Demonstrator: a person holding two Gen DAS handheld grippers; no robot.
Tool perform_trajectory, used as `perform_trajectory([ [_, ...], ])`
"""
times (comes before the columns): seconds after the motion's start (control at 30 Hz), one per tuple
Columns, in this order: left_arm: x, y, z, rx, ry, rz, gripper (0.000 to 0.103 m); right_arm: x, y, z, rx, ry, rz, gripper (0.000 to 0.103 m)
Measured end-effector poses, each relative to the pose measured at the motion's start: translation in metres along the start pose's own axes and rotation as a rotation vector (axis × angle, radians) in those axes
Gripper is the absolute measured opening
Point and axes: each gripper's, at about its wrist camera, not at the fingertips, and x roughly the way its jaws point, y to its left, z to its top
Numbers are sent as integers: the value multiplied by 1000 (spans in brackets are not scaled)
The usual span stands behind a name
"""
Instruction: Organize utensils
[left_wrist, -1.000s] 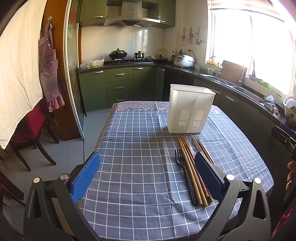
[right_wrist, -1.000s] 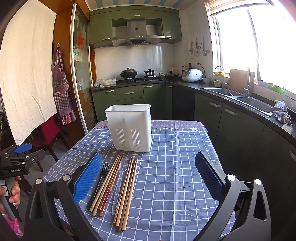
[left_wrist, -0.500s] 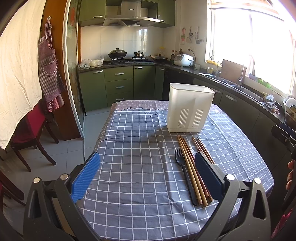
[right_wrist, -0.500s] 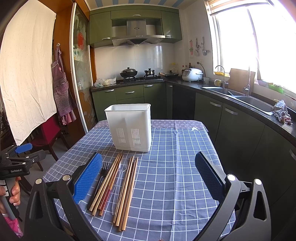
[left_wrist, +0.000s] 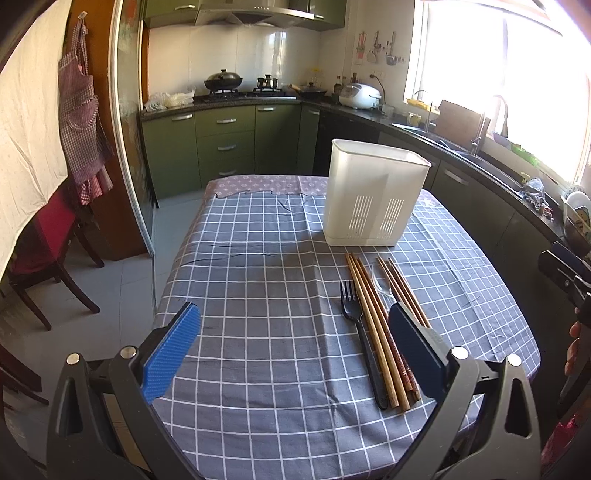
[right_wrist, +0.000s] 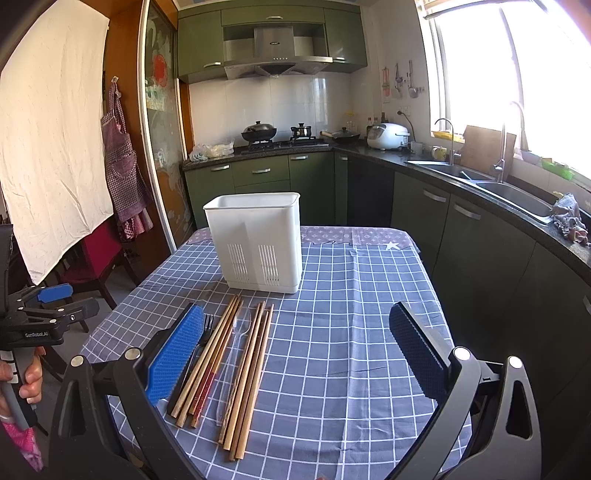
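Left tongs (left_wrist: 291, 343) spread wide, empty, above the near edge of the checked-cloth surface (left_wrist: 258, 280). Utensils lie off their right finger: black fork (left_wrist: 360, 339), then wooden chopsticks (left_wrist: 373, 332), clear spoon (right_wrist: 236, 354) between the two chopstick bundles. All long axes run near-to-far, pointing at the white slotted utensil holder (right_wrist: 258, 243), which stands upright just beyond their far tips. Right tongs (right_wrist: 295, 354) also wide apart, empty; the row sits just inside their left finger. Likely the right tongs are nearer, needing a small leftward shift.
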Motion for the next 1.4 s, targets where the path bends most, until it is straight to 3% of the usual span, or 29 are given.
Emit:
perform_trajectory([
  [0.17,37,-3,21,-62,152,-91,97,40,-12,14,-9,155,13,99],
  [0.27,62,-15,28,-95,262,-167,97,61,-18,20,-29,221,-24,99],
  [0.37,85,-38,30,-56,341,-188,97,78,-26,26,-35,258,-44,99],
  [0.5,111,-60,29,14,415,-153,96,93,-33,27,-26,309,-21,92],
  [0.6,126,-64,25,3,476,-137,68,98,-37,25,-37,318,-41,82],
  [0.7,138,-63,18,-30,541,-150,61,103,-38,23,-44,333,-30,77],
  [0.73,141,-64,16,-35,547,-142,57,104,-36,22,-50,336,-30,76],
  [0.8,146,-65,13,-42,559,-116,40,106,-34,20,-64,338,-28,73],
  [1.03,167,-64,-1,-65,614,-65,27,112,-23,19,-75,345,3,72],
  [1.13,170,-66,-2,-61,604,-47,25,112,-22,20,-74,342,11,72],
  [1.27,172,-63,-5,-62,607,-29,14,112,-21,19,-83,339,9,72],
  [1.4,169,-60,-8,-46,604,-16,13,112,-19,18,-89,348,12,72],
])
